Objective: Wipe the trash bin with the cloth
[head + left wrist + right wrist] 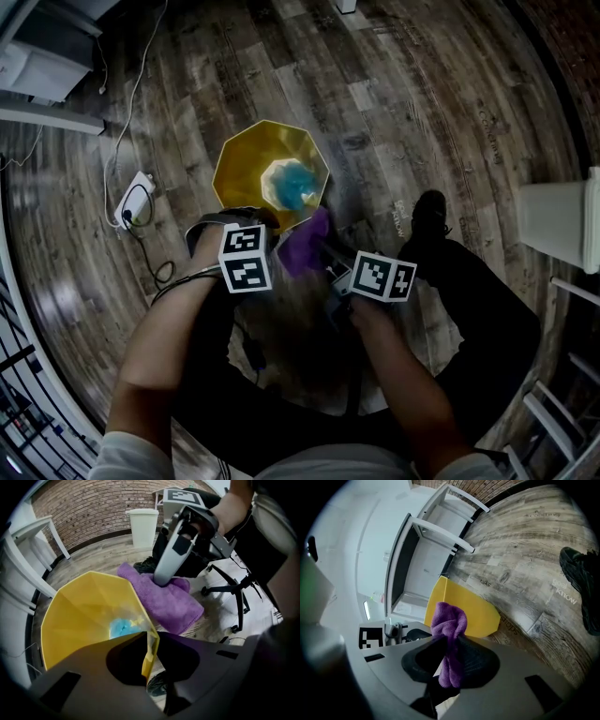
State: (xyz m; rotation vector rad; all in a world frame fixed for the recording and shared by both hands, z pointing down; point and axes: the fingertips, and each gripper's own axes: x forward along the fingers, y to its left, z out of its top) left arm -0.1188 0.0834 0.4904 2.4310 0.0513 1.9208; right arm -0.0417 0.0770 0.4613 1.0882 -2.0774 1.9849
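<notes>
**Trash bin**: yellow, glossy, with flat facets and a many-sided rim. Open at the top and narrowing to a small base. It stood on the plank floor in the upper centre of the head view. It filled the left half of the left gripper view and showed as a yellow slab at the centre of the right gripper view. A crumpled blue item lay at its bottom; what it was could not be told.

**Cloth**: purple, fleecy, bunched into folds. It sat just below and to the right of the bin's rim in the head view. Whether it touched the rim could not be told. In the left gripper view it spread right of the bin.

**Left gripper**: pointed steeply down at the near rim. Its jaws were closed on the thin yellow edge of the bin.

**Right gripper**: its jaws were clamped on the cloth, which stood up in a knot above them and hung below.

**Surroundings**: a white bin at the right edge, a white power strip left of the yellow bin, and a dark shoe right of the cloth.
</notes>
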